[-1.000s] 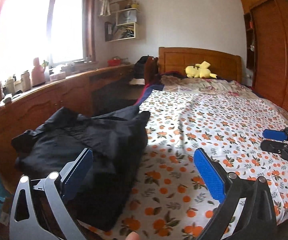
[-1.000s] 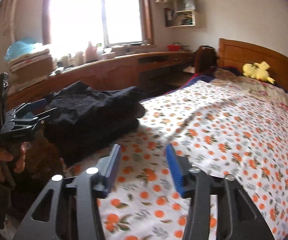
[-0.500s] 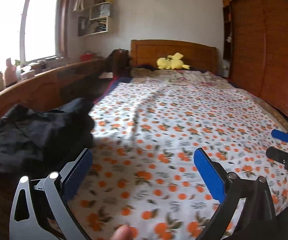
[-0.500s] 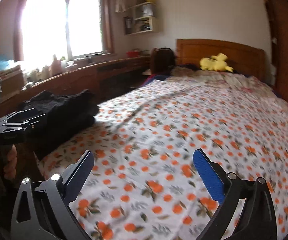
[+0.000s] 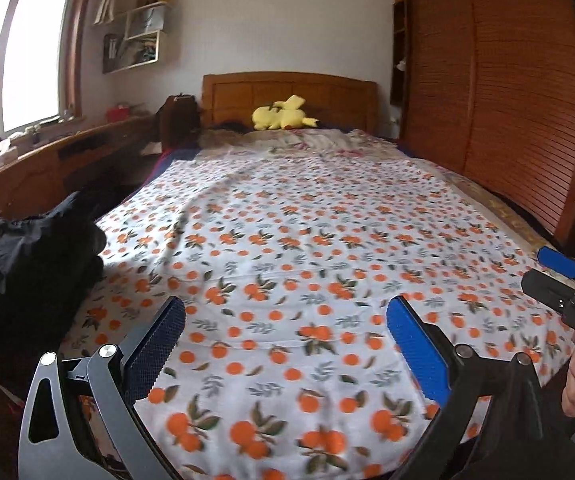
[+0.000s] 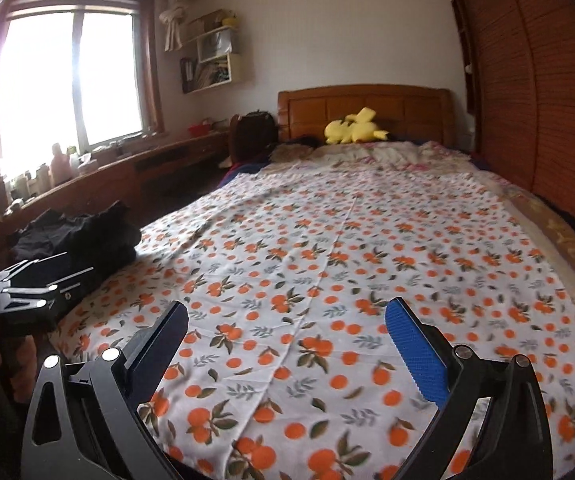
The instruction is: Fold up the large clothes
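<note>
left hand-held gripper (image 5: 285,342) wide open, empty | right hand-held gripper (image 6: 285,340) wide open, empty | risk: dark clothes (image 5: 27,256) at left edge of bed (image 5: 327,240) may slide off

A bed (image 6: 367,240) spread with an orange-print sheet is backed by a wooden headboard (image 6: 363,110). Bright daylight is admitted through the window (image 6: 71,80). A louvred wardrobe (image 5: 499,112) is set along the opposite wall, and wall shelves (image 6: 211,60) are hung beside the window.
</note>
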The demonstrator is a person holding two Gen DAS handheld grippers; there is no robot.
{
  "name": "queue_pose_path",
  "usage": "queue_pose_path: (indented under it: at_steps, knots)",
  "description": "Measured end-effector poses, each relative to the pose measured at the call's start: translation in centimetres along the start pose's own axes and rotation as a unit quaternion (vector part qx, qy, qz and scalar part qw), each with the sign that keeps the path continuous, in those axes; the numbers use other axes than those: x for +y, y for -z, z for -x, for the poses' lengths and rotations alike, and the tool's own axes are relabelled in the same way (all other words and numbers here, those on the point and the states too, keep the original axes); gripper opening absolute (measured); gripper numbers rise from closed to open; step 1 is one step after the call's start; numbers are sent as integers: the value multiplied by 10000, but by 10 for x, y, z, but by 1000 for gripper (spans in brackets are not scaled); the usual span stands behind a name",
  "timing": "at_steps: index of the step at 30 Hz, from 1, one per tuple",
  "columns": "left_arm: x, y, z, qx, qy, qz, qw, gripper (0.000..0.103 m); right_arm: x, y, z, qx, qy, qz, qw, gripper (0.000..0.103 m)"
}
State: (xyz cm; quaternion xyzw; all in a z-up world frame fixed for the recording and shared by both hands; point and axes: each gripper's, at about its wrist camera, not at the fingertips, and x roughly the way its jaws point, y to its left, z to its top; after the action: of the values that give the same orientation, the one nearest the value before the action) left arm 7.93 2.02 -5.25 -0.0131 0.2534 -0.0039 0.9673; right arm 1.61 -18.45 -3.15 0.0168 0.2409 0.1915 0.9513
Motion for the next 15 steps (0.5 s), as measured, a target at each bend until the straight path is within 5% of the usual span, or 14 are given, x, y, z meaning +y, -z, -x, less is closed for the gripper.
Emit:
queue_pose_path:
  at_steps: [15]
  knots:
    - [-45, -30, 79, -609, 122, -147, 9980, 101, -4, -27, 89, -764, 329, -153, 9964, 96]
